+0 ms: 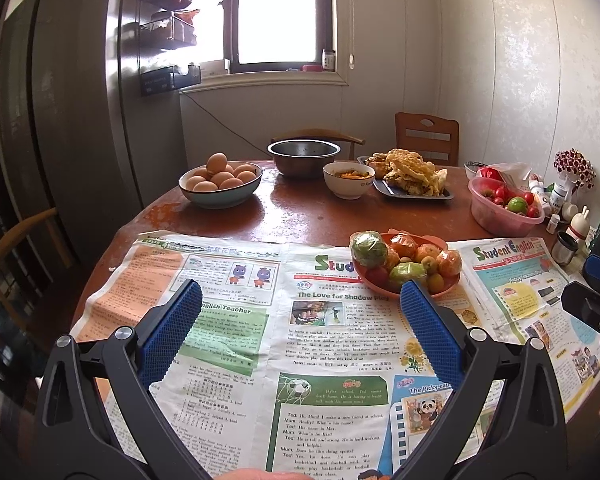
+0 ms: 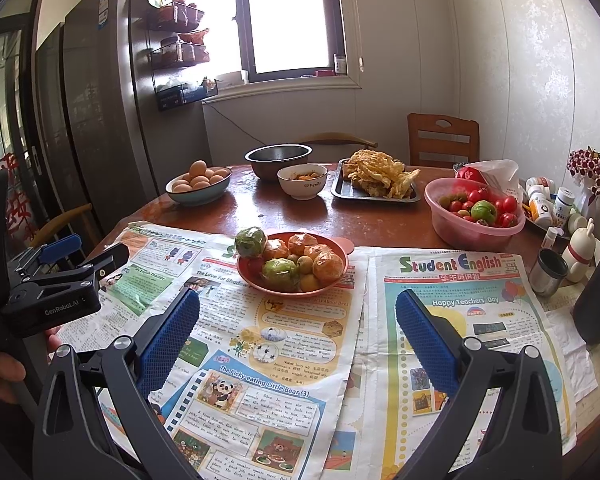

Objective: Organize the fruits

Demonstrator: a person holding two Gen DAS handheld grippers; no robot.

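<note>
Round wooden table (image 2: 380, 220) w/ newspapers (image 2: 300, 340) spread over the near half; that's my work area. On the paper sits the orange plate (image 2: 340, 248) piled w/ fruit: wrapped green ones, wrapped orange ones, a few small yellow-green ones, all heaped together, no sorting visible. Further back on the right, pink bowl (image 2: 452, 232) w/ cherry tomatoes + one green fruit. Behind that: bowl of eggs (image 2: 196, 196), steel bowl (image 2: 278, 160), tray of fried food (image 2: 374, 184), not my concern. Both claws hang above the paper, spread wide, nothing between the pads. Key relation: from the left gripper (image 1: 300, 320) the plate lies ahead and off to the right, its near rim just behind my right pad. From the right gripper (image 2: 298, 320) the plate sits almost dead ahead, centred between the fingers, a bit beyond the tips. So I judge the right one better lined up for a straight-in reach; the left would need to swing rightward. Fruits are roundish, no real long axis, so approach angle matters little. Heaped fruit could fit either pre-sort or gathered-up; can't tell which.
</note>
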